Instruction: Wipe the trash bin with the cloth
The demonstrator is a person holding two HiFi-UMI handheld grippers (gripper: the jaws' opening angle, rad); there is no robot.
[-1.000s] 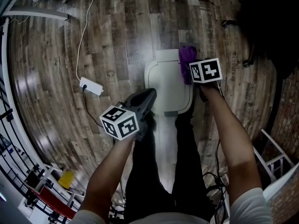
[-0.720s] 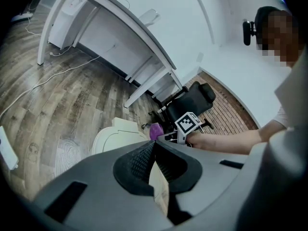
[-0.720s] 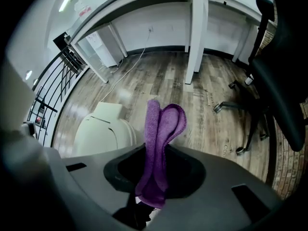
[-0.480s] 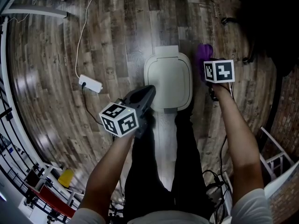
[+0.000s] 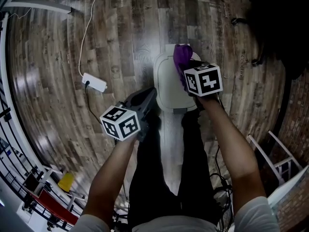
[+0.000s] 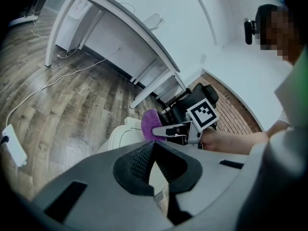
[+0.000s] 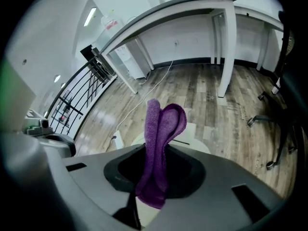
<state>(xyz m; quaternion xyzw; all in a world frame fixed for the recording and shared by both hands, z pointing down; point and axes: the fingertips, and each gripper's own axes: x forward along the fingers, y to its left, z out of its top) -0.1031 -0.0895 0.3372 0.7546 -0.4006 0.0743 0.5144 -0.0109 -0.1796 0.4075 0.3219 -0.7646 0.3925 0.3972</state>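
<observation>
While in the right claw (image 7: 155,150), purple cloth (image 7: 162,126) over trash bin (image 5: 169,88).

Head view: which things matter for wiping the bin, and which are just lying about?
Job: trash bin, purple cloth, right gripper shut on the cloth, left gripper shut, empty.
Lying about: power strip, desk, office chair.

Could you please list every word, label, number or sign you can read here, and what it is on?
No text is readable.
Left marker cube, right marker cube: black-and-white square patterns only, no letters.
Faint floor print right of the trash bin: too small to read.
</observation>
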